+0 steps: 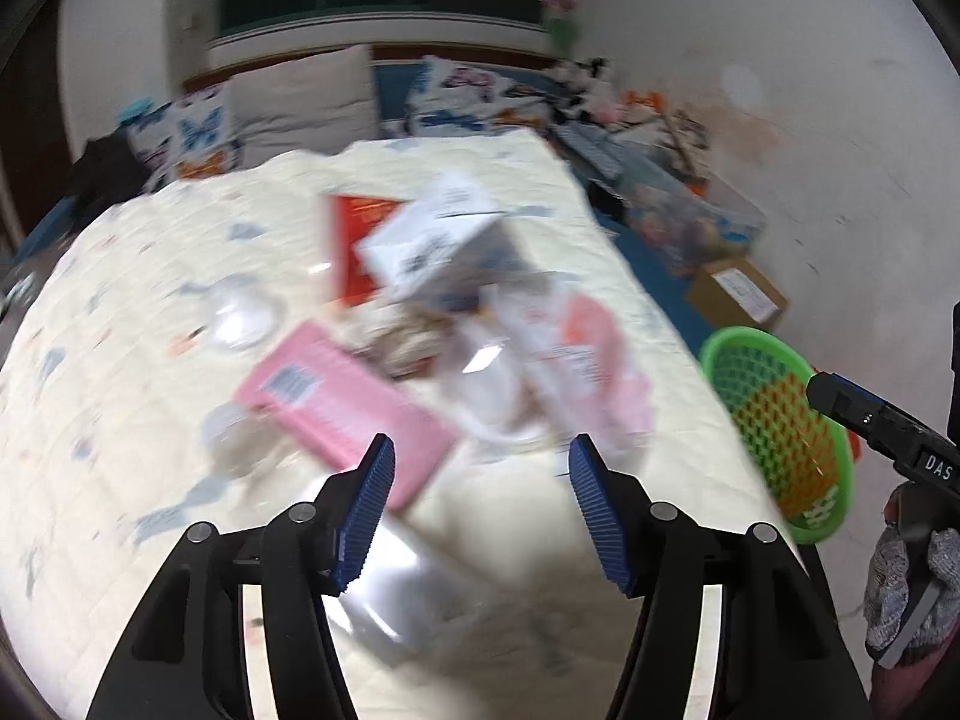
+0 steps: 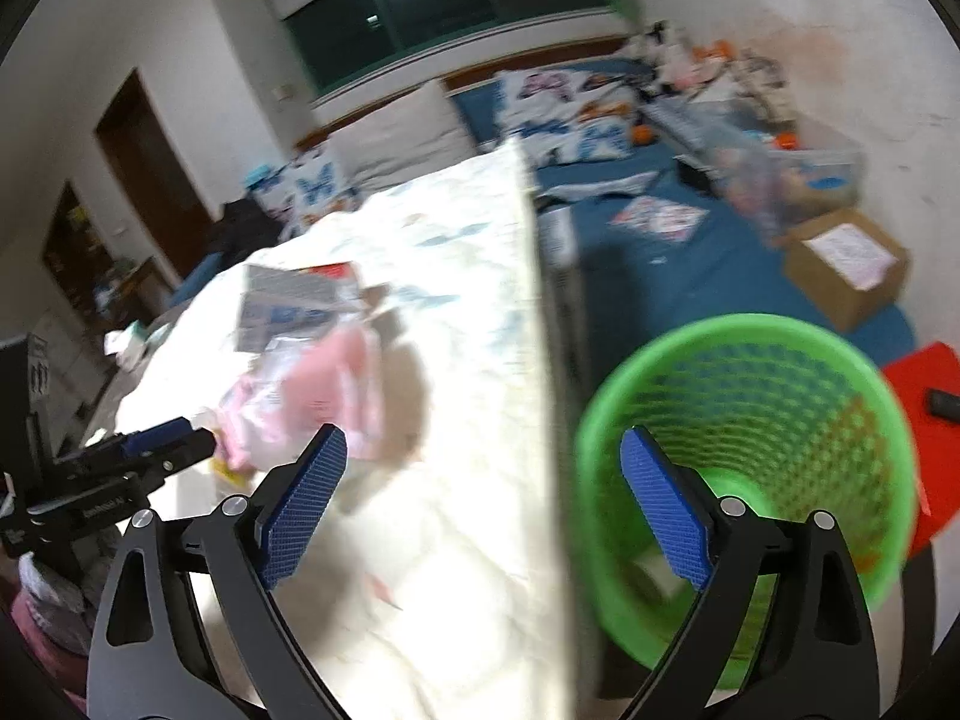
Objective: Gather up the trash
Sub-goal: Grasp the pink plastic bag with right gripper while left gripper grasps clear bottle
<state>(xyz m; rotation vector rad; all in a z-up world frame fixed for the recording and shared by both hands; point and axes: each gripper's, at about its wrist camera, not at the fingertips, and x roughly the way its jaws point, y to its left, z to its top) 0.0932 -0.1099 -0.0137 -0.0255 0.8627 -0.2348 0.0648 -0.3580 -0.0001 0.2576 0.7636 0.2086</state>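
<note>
Green mesh basket (image 2: 744,480) stands beside the desk (image 2: 468,360), at five o'clock of the trash pile (image 1: 456,312). Both the left gripper (image 1: 480,468) and the right gripper (image 2: 483,462) gape open, holding nothing. A good pick would likely square the left gripper on the pink box (image 1: 342,402), at eleven o'clock of it, before closing.
</note>
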